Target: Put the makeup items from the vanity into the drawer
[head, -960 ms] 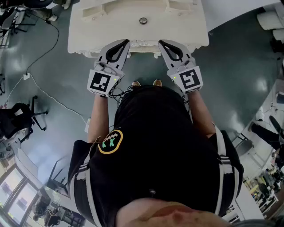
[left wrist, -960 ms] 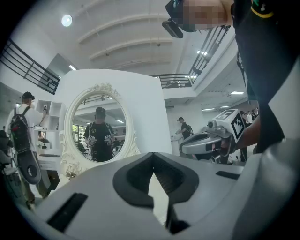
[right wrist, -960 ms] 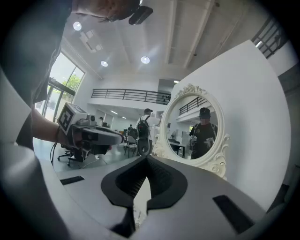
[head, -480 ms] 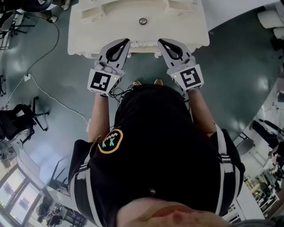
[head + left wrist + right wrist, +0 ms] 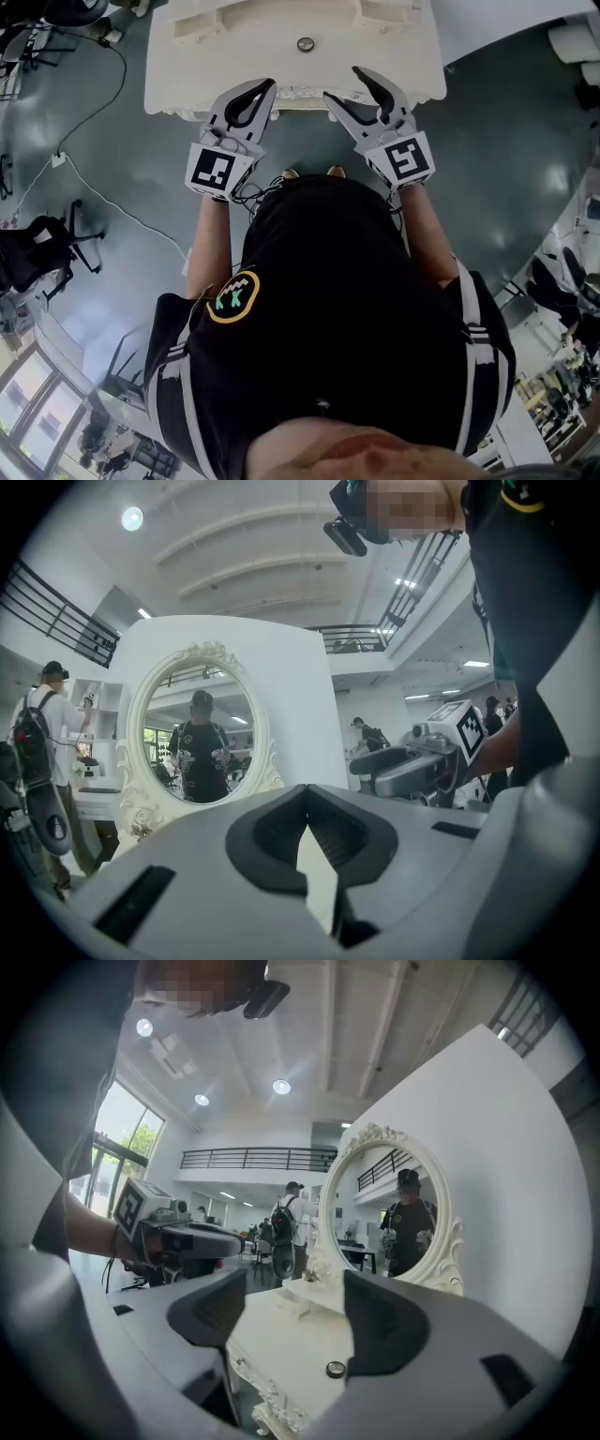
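Observation:
The white vanity point(image 5: 206, 66) stands ahead of me, and a small round makeup item point(image 5: 306, 44) lies on its top. That round item point(image 5: 336, 1369) also shows in the right gripper view, below the oval mirror point(image 5: 394, 1218). My right gripper point(image 5: 345, 84) hovers at the vanity's front edge. Its jaws are opening, with nothing between them. My left gripper point(image 5: 266, 90) is held beside it at the same edge, shut and empty. The carved front trim point(image 5: 300, 94) runs between the two grippers. No open drawer is visible.
A cable point(image 5: 94, 112) trails over the grey floor left of the vanity, near a black office chair point(image 5: 37, 253). A person with a backpack point(image 5: 42, 733) stands left of the mirror point(image 5: 197, 733). More people and desks fill the hall behind.
My right gripper's jaws have spread apart from shut and its tips have risen slightly toward the vanity top. The left gripper has stayed where it was.

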Demonstrator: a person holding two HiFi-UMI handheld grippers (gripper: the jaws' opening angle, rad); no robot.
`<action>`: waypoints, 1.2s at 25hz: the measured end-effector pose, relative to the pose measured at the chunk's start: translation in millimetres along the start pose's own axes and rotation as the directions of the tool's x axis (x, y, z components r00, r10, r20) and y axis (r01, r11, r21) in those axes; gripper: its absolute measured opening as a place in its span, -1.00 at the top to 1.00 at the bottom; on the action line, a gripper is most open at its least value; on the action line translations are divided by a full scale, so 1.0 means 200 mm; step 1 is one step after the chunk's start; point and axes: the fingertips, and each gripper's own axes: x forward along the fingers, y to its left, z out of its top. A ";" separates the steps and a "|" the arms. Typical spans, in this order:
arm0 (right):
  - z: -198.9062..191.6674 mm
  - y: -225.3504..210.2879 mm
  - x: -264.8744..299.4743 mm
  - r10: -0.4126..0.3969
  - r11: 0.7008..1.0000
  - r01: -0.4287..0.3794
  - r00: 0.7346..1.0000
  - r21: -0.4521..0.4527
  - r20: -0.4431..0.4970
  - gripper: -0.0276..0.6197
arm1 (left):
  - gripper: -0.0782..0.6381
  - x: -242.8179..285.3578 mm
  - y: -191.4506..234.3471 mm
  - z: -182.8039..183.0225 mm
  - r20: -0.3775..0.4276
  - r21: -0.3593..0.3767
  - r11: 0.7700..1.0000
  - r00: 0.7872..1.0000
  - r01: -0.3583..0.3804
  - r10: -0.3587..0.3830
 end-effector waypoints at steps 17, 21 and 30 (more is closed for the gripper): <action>-0.12 -0.13 -0.02 -0.034 0.999 0.035 0.998 0.009 -0.050 -0.94 | 0.73 0.06 -0.02 -0.05 -0.032 0.006 1.000 0.999 -0.010 0.010; -0.13 -0.16 -0.07 -0.022 1.000 0.022 0.999 0.017 -0.050 -0.94 | 0.73 0.09 -0.07 -0.03 -0.043 0.010 0.999 0.999 -0.030 0.030; -0.19 -0.24 -0.12 0.032 0.999 -0.031 0.998 0.021 -0.048 -0.93 | 0.73 0.19 -0.14 -0.04 -0.061 0.024 0.998 0.996 -0.059 0.060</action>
